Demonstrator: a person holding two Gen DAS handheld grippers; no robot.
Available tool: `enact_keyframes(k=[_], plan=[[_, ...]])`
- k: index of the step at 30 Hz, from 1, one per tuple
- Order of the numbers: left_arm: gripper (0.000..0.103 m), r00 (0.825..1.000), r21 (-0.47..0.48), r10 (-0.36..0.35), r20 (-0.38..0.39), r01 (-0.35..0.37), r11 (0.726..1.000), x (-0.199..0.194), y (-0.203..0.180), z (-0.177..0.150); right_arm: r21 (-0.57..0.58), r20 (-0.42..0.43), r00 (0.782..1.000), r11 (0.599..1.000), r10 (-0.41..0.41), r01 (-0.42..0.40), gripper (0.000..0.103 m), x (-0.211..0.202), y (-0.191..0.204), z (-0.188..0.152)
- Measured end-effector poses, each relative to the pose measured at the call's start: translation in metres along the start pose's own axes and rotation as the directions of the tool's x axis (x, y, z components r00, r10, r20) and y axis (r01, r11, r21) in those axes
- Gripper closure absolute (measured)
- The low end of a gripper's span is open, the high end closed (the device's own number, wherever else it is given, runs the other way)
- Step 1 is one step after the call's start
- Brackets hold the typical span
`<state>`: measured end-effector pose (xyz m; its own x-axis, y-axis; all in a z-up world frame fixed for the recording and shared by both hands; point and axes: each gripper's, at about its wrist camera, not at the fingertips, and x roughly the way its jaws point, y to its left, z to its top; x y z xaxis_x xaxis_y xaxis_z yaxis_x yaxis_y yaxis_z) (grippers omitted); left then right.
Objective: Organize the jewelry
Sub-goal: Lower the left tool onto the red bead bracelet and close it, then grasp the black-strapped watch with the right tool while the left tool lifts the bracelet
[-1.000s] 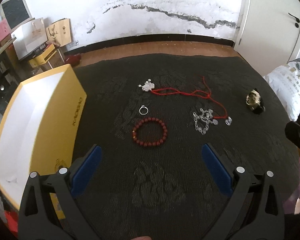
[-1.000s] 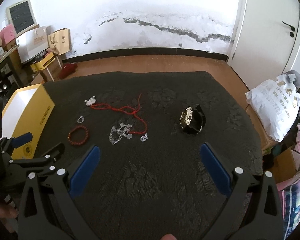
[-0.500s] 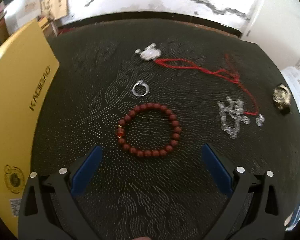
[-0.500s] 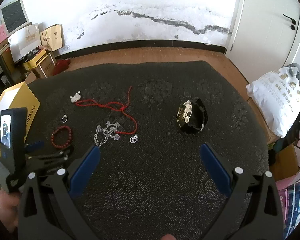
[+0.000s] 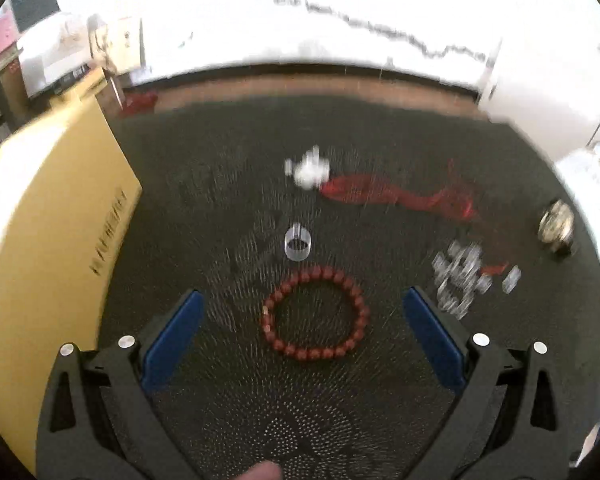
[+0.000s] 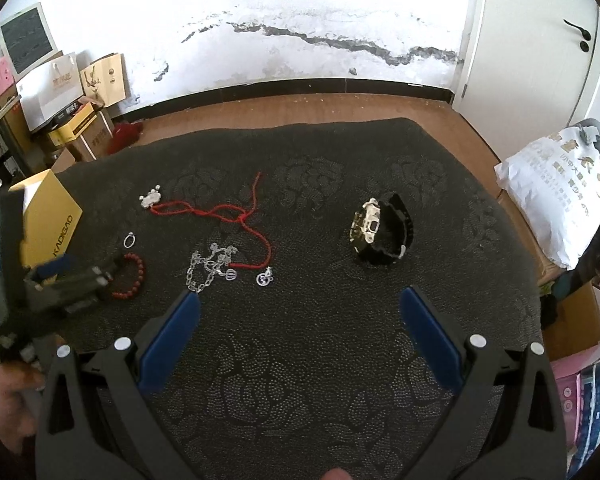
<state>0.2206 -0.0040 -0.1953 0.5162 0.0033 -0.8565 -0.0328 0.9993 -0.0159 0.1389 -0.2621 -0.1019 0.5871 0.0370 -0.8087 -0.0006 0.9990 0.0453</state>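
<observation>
While its blue jaws stand wide apart, the left gripper (image 5: 303, 334) hovers low over the red bead bracelet (image 5: 315, 313), a silver ring (image 5: 297, 243) at twelve o'clock. At three o'clock, the right gripper (image 6: 299, 334) also gapes, empty, above the dark cloth (image 6: 320, 380).

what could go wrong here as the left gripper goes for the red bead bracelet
The left gripper is open, its fingers wide of the bead bracelet, so closing might pinch the dark cloth instead. The small silver ring lies just beyond the bracelet and could get nudged. The left view is blurred, so aim may be off.
</observation>
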Motion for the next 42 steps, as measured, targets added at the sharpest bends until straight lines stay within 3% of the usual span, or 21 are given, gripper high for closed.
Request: enact_keyframes(k=[2,5,15,18,20,21,23,24,36,40,41,42], plan=[[0.006,0.998,-0.036,-0.004,-0.064,0.002,0.999,0.016,0.003,-0.006,0.002,0.001,1.000,1.000,-0.002,0.002,0.006,0.000,-0.001,0.000],[0.006,0.999,0.046,0.043,-0.033,-0.042,0.998,0.019,-0.012,-0.011,-0.014,-0.013,1.000,1.000,0.002,-0.002,0.006,0.002,0.004,-0.002],[0.006,1.000,0.022,0.026,-0.010,-0.026,0.999,0.017,-0.018,-0.017,-0.044,-0.047,0.999,0.999,0.005,-0.007,0.006,0.014,0.013,-0.004],[0.017,1.000,0.028,0.030,-0.010,-0.030,0.999,0.012,-0.022,-0.018,-0.051,-0.048,0.999,0.999,-0.001,-0.002,0.006,0.017,0.015,-0.004],[0.045,0.999,0.042,0.031,0.008,-0.032,0.999,0.007,-0.027,-0.019,-0.060,-0.050,0.999,0.998,-0.006,0.003,0.006,0.019,0.016,-0.004],[0.053,0.999,0.045,0.036,0.009,-0.036,0.998,0.006,-0.029,-0.019,-0.064,-0.052,0.999,0.998,-0.008,0.005,0.006,0.020,0.017,-0.004],[0.079,0.999,0.047,0.044,0.014,-0.044,0.998,0.003,-0.031,-0.019,-0.065,-0.056,0.998,0.998,-0.005,0.001,0.006,0.022,0.017,-0.004],[0.086,0.998,0.047,0.054,0.014,-0.054,0.997,0.003,-0.031,-0.019,-0.064,-0.055,0.998,0.998,-0.001,-0.002,0.006,0.023,0.016,-0.004],[0.087,0.997,0.024,0.080,0.014,-0.080,0.996,-0.010,-0.018,-0.013,-0.094,-0.095,0.995,0.995,0.020,-0.029,0.006,0.046,0.013,-0.003],[0.087,0.998,0.030,0.060,0.030,-0.061,0.998,-0.019,-0.014,-0.010,-0.039,-0.104,0.994,0.999,-0.016,0.012,0.006,0.058,-0.027,0.001],[0.095,0.998,0.034,0.059,0.037,-0.060,0.998,-0.022,-0.013,-0.010,-0.014,-0.107,0.994,1.000,-0.022,0.020,0.006,0.062,-0.037,0.002],[0.095,0.997,0.040,0.061,0.045,-0.063,0.997,-0.024,-0.013,-0.010,0.022,-0.108,0.994,0.999,-0.024,0.027,0.006,0.067,-0.052,0.002]])
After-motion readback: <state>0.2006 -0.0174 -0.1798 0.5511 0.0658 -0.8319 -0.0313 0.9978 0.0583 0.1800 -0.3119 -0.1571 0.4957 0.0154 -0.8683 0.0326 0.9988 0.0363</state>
